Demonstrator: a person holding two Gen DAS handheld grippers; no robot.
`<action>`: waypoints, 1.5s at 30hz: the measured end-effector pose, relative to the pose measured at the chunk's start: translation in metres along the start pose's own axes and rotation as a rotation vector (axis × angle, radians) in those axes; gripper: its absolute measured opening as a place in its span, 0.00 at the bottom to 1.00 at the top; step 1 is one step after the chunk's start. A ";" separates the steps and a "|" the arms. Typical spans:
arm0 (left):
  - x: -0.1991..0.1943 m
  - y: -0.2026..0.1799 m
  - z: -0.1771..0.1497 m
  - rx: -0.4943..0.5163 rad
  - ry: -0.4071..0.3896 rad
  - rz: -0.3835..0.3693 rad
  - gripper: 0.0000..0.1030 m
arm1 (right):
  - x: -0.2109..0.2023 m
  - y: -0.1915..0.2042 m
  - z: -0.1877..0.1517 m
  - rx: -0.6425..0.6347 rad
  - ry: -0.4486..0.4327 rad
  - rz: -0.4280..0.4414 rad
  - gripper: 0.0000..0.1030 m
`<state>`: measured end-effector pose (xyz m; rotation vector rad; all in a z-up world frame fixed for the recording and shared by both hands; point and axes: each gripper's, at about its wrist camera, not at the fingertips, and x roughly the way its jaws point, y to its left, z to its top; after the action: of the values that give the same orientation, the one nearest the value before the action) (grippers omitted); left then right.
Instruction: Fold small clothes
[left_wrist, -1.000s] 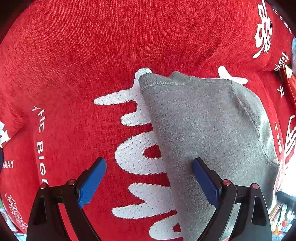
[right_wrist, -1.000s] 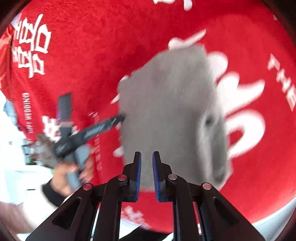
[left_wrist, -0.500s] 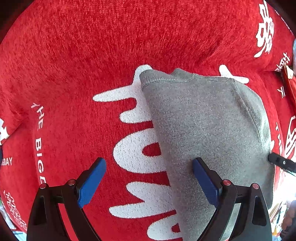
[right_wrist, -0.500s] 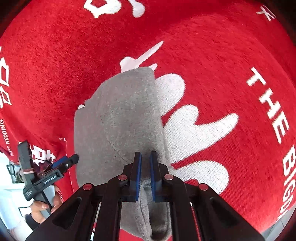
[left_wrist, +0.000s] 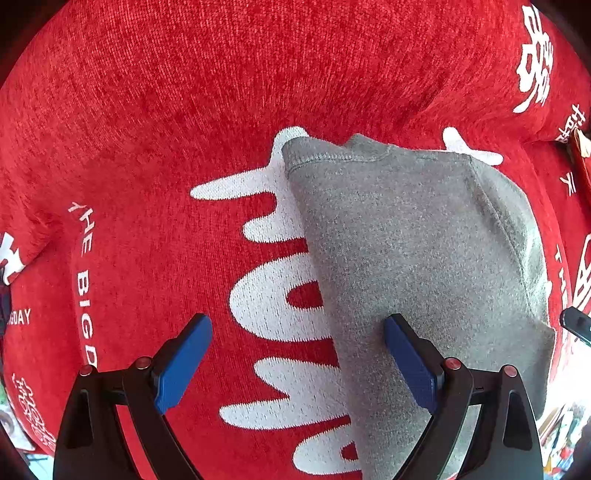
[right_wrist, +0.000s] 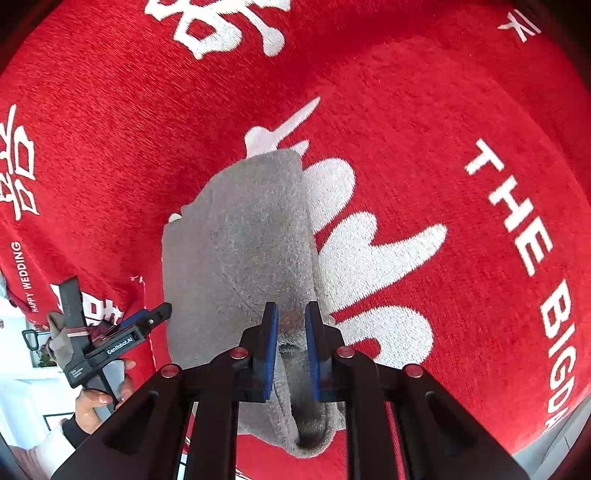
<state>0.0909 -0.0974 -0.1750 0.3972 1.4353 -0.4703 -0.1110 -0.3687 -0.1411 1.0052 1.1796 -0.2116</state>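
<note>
A red plush cloth (left_wrist: 155, 110) with large white lettering is covering the whole work surface and filling both wrist views. Lying on it, across the big white letters, is a small grey knit garment (left_wrist: 406, 251), already doubled over, with a stitched hem along its far edge and a rolled fold running down one side. The left gripper (left_wrist: 297, 354) is pointing straight down over the garment's near edge with its blue jaws standing wide apart, holding nothing; one pad is hovering over grey fabric, the other over red cloth. The right gripper (right_wrist: 289, 347) is angling down at the rolled end, and its jaws are opening, only narrowly apart, with a grey fold between them but not visibly pinched. This looks like a release after a fold, or a re-grip. The next move probably calls for taking a fresh hold on an edge and laying it across neatly. In the right view a hand (right_wrist: 99, 398) in a dark cuff is holding the left tool. Beyond the cloth's edge, only slivers of a bright room are showing.
</note>
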 end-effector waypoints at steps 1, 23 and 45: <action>0.000 0.001 0.000 -0.009 0.005 -0.001 0.92 | -0.002 0.001 0.002 -0.005 -0.004 -0.003 0.31; -0.013 0.011 -0.007 -0.116 0.025 -0.060 1.00 | -0.001 -0.001 0.037 -0.016 0.015 0.022 0.74; 0.005 0.014 -0.004 -0.203 0.077 -0.123 1.00 | 0.065 0.020 0.077 -0.168 0.143 -0.026 0.14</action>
<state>0.0952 -0.0832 -0.1810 0.1666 1.5721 -0.4071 -0.0208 -0.3920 -0.1831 0.8686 1.3180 -0.0604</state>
